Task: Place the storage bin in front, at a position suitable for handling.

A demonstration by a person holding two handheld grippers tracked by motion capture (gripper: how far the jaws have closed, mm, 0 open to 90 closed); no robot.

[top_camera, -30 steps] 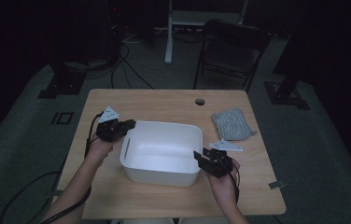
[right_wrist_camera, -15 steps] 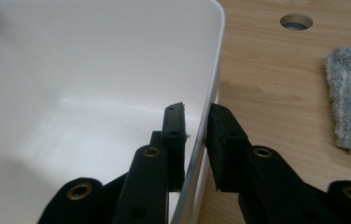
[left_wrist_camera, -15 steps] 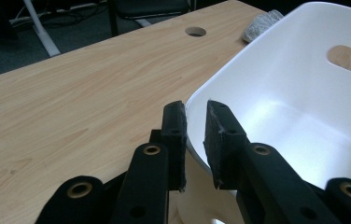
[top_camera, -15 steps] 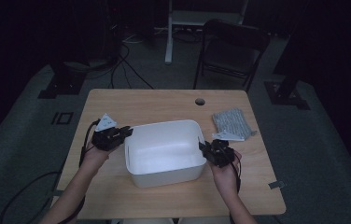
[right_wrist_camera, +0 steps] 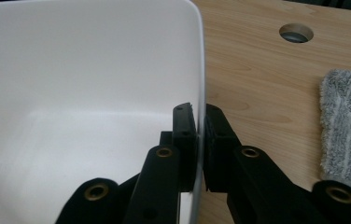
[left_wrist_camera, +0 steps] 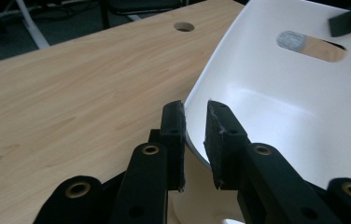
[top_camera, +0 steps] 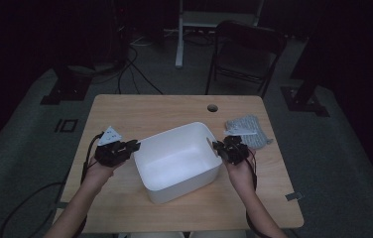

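Nearest to me in the high view are the two forearms coming up from the bottom edge, one on each side of the white bin [top_camera: 177, 161], which sits a bit skewed in the middle of the wooden table [top_camera: 150, 109].

My right gripper [top_camera: 223, 149], right of centre in the high view, has just been closing, and in the right gripper view its two black pads are clamped flat against the thin rim of the white bin [right_wrist_camera: 94, 70], one pad inside the wall and one outside. So that side is a proper grip.

My left gripper [top_camera: 134, 147] is at the bin's left wall. In the left gripper view the jaws straddle the curved rim of the white bin [left_wrist_camera: 276, 102] and stand close together, but I can see a sliver of gap beside the rim, so I can't tell for sure that it's pinching.

Across the bin in that same view there's a slot handle [left_wrist_camera: 311, 45] cut in the far wall.

Farther back, at the right of the high view, a grey cloth [top_camera: 246, 130] lies on the table just behind my right hand, and beyond that there's a round cable hole [top_camera: 213, 107] near the table's far edge. Past the table stands a dark folding chair [top_camera: 246, 54].

No brands, labels or writing I can read anywhere.
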